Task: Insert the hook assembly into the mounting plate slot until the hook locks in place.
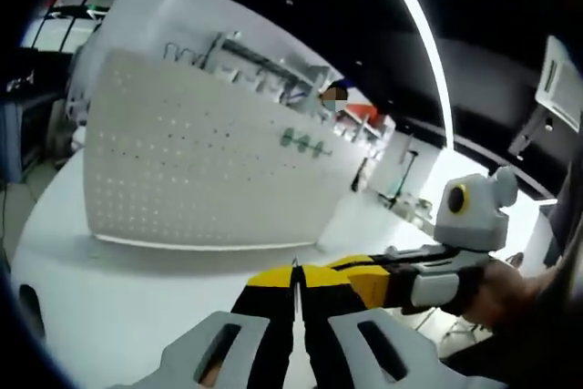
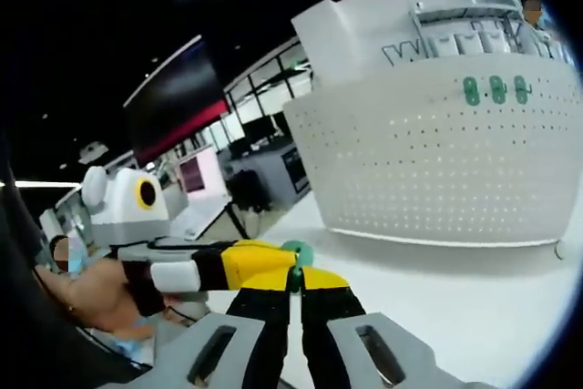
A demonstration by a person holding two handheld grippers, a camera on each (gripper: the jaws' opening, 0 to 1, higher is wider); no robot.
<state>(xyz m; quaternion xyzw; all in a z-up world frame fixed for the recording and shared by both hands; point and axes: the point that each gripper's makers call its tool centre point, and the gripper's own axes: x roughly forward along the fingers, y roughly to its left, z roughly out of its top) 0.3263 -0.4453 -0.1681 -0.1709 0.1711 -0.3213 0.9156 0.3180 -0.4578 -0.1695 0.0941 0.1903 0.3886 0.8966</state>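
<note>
A large indoor hall with a dark ceiling and long bright strip lights surrounds a white surface [image 1: 137, 289]. On the far part of this surface stands a white perforated mounting plate [image 1: 200, 170], upright and slightly curved by the lens, its face dotted with rows of small holes and slots. Three green hooks [image 1: 305, 143] sit side by side in the upper right area of the plate; in the right gripper view the same three green hooks [image 2: 496, 90] appear near its top right. Behind the plate stands a white rack [image 1: 264, 66] with wire and metal parts that are too small to make out.

In the left gripper view, the left gripper [image 1: 294, 302] rises from the near edge with its yellow and black jaws pressed together; whether anything is pinched between them cannot be told. The right gripper [image 1: 383, 275] comes in from the right, held by a hand [image 1: 506, 293], and its tip meets the left gripper's tip.

In the right gripper view, the right gripper [image 2: 293, 302] has its jaws pressed together. A small green hook assembly [image 2: 297, 253] sits at the tips, where the left gripper [image 2: 246, 266] reaches in from the left, held by a hand [image 2: 96, 293]. Which gripper pinches the green piece cannot be told. It is in the air above the surface, well apart from the plate.
</note>
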